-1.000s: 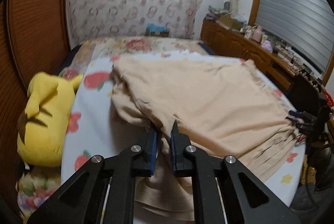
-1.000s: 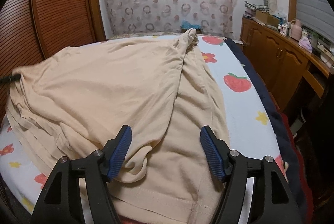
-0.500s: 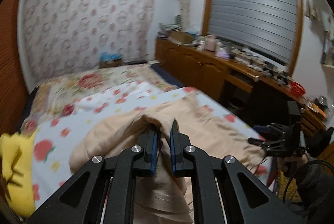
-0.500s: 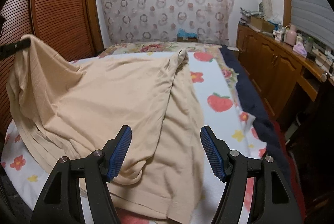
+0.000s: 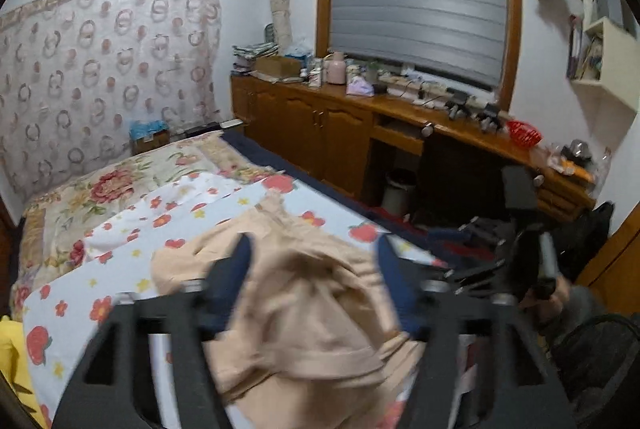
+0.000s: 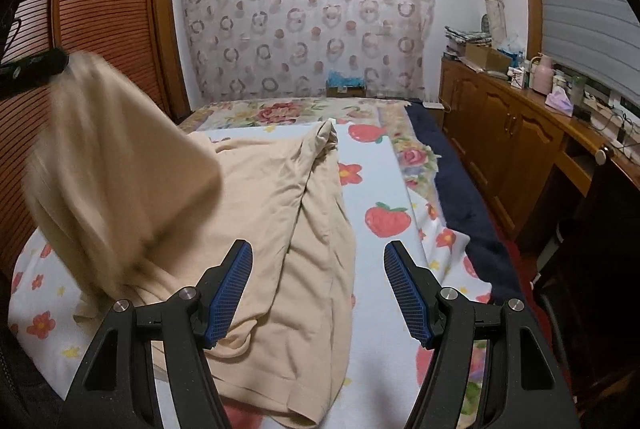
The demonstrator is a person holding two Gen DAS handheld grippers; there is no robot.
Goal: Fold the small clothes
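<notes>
Dim, even indoor light with soft shadows. Fisheye bending and dark corners ring both views. Motion blur smears the left wrist view's lower half.

beige shirt (image 6: pixel 280 213), soft knit, rumpled on the strawberry-print sheet. left part lifted in a blurred hanging bunch, rest lies flat-ish with long creases, a peak bunched at the far end. hem at the near edge.
</notes>
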